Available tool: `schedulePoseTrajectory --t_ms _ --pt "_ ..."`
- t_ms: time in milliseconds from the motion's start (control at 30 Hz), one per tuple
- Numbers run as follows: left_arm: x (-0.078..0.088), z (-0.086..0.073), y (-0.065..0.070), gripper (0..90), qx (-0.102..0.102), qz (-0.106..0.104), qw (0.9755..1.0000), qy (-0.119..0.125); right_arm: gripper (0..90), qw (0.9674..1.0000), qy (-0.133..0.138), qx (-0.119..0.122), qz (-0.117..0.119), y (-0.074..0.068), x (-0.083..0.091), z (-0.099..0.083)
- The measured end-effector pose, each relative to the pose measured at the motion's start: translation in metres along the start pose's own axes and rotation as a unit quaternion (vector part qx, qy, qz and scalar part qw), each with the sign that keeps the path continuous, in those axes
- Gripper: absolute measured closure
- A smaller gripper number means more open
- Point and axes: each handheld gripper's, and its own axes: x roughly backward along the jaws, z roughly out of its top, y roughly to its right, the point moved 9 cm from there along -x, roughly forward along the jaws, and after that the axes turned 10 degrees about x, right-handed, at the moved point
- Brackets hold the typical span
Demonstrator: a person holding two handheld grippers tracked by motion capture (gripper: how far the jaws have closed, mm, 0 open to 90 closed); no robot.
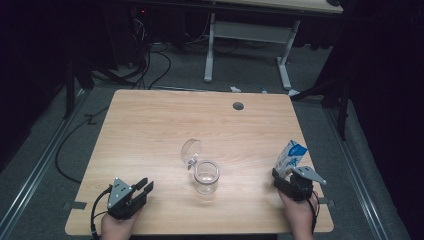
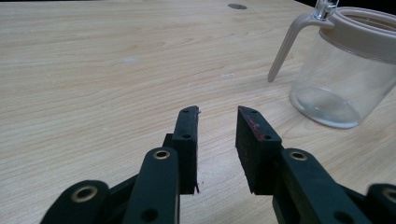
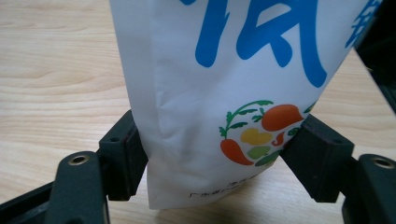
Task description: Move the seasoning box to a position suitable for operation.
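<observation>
A clear glass pitcher point(image 1: 206, 176) with a beige rim and handle stands near the table's front middle, its round lid point(image 1: 191, 151) flipped up behind it. In the left gripper view the pitcher point(image 2: 345, 74) looks empty and sits ahead to the right. My left gripper point(image 1: 145, 186) rests at the front left, open, and nothing lies between its jaws point(image 2: 218, 114). A white and blue carton point(image 1: 290, 157) stands tilted at the front right. My right gripper point(image 1: 278, 177) is shut on the carton's lower part point(image 3: 233, 70), one jaw on each side, and the carton wall is creased.
The wooden table point(image 1: 150, 125) has a round cable hole point(image 1: 238, 106) near its far edge. Beyond it stands another desk on white legs point(image 1: 250, 30), with cables on the floor at the far left. The carton is close to the table's right edge.
</observation>
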Motion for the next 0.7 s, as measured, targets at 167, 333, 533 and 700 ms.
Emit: schedulePoseTrajectory --t_ms 167,333,533,700 --pt "0.0 0.0 0.0 69.5 0.002 0.0 1.0 0.001 29.6 0.9985 0.012 0.032 0.042 -0.018 -0.007 0.006" --pt "0.0 0.001 -0.001 69.3 0.004 0.0 1.0 0.0 30.2 0.9931 0.024 0.073 0.089 -0.048 -0.014 0.014" --pt "-0.003 0.0 0.002 69.3 0.002 -0.004 1.0 -0.002 29.9 0.9919 0.023 0.08 0.095 -0.054 -0.013 0.015" --pt "-0.004 0.0 0.004 69.3 -0.001 -0.007 1.0 -0.004 28.6 0.993 0.02 0.072 0.092 -0.048 -0.01 0.014"
